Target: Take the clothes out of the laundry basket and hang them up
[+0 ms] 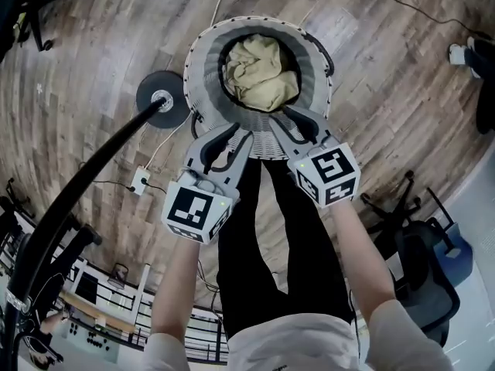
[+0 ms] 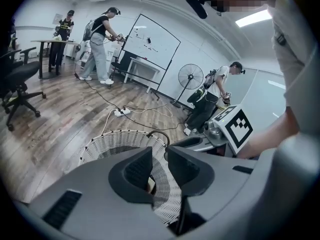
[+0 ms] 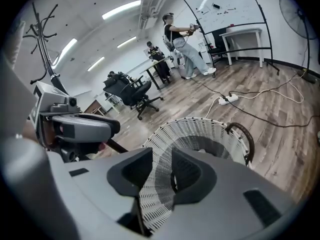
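A white wicker laundry basket [image 1: 203, 60] stands on the wood floor, with a crumpled pale yellow garment [image 1: 259, 72] inside it. My left gripper [image 1: 224, 141] hovers over the basket's near rim, open with nothing between its jaws. My right gripper [image 1: 300, 124] hangs beside it over the same rim, also open and empty. In the left gripper view the open jaws [image 2: 159, 170] frame the basket [image 2: 115, 141], with a bit of the yellow cloth showing in the gap. In the right gripper view the jaws [image 3: 161, 173] point at the basket [image 3: 200, 134] wall.
A black coat stand rises from its round base [image 1: 162, 100] left of the basket; its hooks [image 3: 42, 14] show in the right gripper view. A power strip [image 1: 140, 181] and cables lie on the floor. An office chair [image 1: 421, 277] stands at the right. Several people work in the background.
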Demonstrator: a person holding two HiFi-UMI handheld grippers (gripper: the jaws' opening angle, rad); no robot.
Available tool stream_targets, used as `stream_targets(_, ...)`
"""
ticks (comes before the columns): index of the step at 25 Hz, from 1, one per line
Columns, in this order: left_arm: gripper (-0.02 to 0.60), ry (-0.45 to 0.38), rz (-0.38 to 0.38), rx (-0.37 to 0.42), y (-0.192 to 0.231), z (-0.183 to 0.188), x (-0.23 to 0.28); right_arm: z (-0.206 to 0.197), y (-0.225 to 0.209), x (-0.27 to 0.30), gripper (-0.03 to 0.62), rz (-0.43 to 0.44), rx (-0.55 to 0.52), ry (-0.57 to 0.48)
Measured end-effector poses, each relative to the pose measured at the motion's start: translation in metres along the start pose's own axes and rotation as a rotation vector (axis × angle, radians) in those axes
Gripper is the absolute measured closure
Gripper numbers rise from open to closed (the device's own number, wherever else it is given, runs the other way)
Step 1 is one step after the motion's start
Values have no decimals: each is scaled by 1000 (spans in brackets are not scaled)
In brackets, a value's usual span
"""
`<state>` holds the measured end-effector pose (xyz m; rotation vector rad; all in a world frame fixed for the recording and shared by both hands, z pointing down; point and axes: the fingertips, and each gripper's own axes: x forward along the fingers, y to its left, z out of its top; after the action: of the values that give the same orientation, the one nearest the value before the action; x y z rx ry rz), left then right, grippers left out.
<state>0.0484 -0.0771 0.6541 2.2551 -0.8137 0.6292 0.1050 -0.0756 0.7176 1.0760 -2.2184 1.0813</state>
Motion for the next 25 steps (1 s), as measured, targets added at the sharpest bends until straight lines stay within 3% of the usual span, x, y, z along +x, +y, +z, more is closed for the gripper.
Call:
stream_targets(12, 476, 17, 91, -51, 52, -48, 39, -43, -36, 96, 470, 16, -12, 73)
stream_targets(16, 479, 3, 130, -74, 73, -56, 47, -61, -46, 126, 470, 21, -13, 98)
stream_targets(21, 479, -1, 172, -47, 93, -58, 51, -83, -55, 166, 468, 16, -23, 135)
stream_targets(25, 479, -3, 162, -68, 101, -60, 49, -100, -60, 195, 465, 1, -33, 164)
